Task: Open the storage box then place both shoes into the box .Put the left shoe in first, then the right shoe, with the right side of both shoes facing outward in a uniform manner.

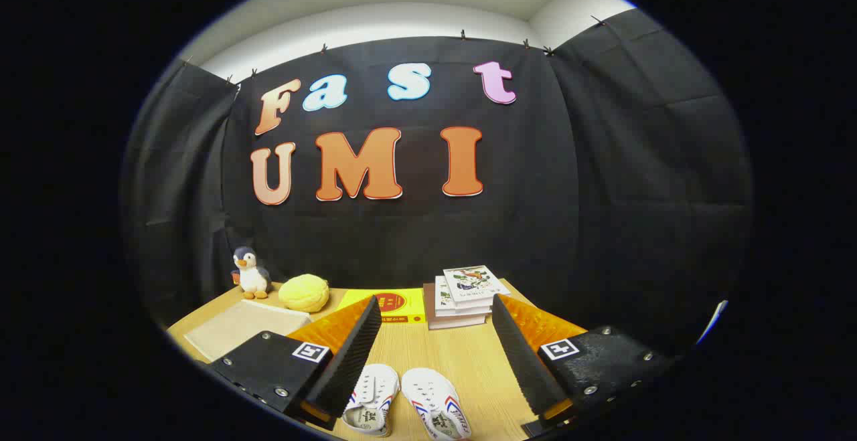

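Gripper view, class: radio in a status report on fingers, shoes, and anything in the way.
Gripper open, holding nothing. Two shoes side by side on table, between the fingers. Stack of books beyond; nothing blocking the shoes.

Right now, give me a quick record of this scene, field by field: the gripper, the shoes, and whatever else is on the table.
gripper: the gripper, fingers wide open, holding nothing
shoes: pair of white canvas shoes with red and blue stripes, side by side on the table, low between the fingers
table: light wooden table
books: stack of books beyond the fingers
yellow item: flat yellow rectangular box beside the books
toys: plush penguin and round yellow plush
cloth: beige mat ahead of the toys
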